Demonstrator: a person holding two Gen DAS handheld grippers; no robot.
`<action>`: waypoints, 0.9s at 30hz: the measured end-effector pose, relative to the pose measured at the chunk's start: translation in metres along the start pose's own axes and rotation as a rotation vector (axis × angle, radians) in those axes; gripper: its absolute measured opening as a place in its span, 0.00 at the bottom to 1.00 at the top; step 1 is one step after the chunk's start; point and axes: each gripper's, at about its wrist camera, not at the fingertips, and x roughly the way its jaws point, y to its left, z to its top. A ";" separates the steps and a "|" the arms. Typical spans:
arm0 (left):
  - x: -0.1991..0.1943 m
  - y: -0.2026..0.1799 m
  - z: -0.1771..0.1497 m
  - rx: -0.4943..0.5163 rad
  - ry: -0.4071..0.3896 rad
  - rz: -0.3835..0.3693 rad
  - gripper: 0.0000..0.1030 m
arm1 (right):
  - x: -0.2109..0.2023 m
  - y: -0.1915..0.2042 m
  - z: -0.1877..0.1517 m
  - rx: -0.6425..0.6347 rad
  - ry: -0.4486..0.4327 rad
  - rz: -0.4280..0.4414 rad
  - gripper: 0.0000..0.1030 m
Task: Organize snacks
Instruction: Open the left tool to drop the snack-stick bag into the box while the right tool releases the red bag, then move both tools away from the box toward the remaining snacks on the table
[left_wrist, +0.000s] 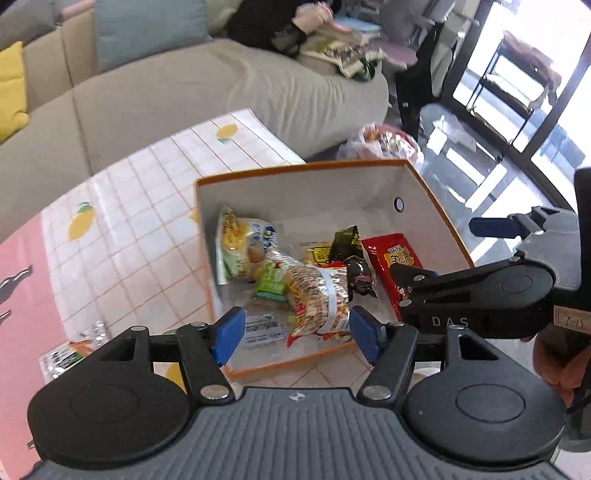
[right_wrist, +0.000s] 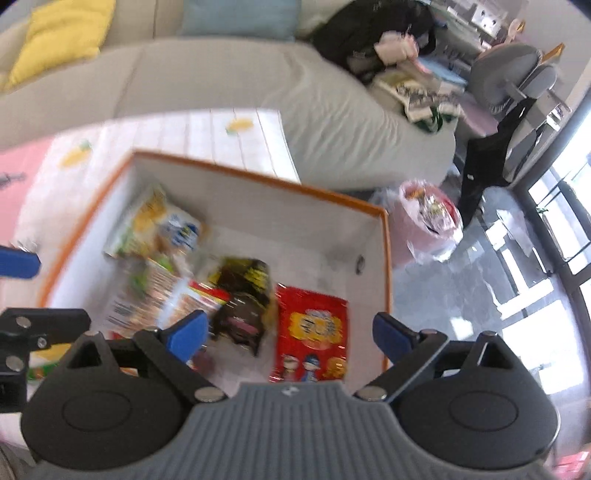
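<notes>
On the table (left_wrist: 122, 229), under a checked cloth with lemon prints, an orange-edged box (left_wrist: 295, 173) at the far right corner, white inside. Just outside the box, near the table's front left edge, a clear-wrapped packet (left_wrist: 62, 356), partly hidden.

Inside the box, from its left wall to its right wall: a yellow and green bag (left_wrist: 240, 243) leaning against the left wall; beside it a small green packet (left_wrist: 271, 284); then a clear bag of patterned snacks (left_wrist: 319, 299) toward the front wall, with a flat white packet (left_wrist: 264, 328) touching it at the front left; then a dark black and yellow packet (left_wrist: 349, 245) about mid-floor; last, a red packet (left_wrist: 393, 266) flat along the right wall.

Left gripper (left_wrist: 295, 332) above the front wall of the box, blue pads apart, nothing between them. Right gripper (right_wrist: 290, 334) above the front right part of the box, jaws very wide, holding nothing, over the dark packet and the red packet. Right-wrist view blurred, so print on packets not readable.
</notes>
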 end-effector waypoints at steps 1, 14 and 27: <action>-0.007 0.003 -0.004 -0.006 -0.012 0.007 0.74 | -0.006 0.004 -0.002 0.005 -0.019 0.016 0.91; -0.064 0.051 -0.064 -0.102 -0.095 0.126 0.74 | -0.059 0.083 -0.036 0.089 -0.195 0.138 0.87; -0.053 0.130 -0.136 -0.314 0.010 0.164 0.74 | -0.033 0.160 -0.076 0.074 -0.030 0.261 0.69</action>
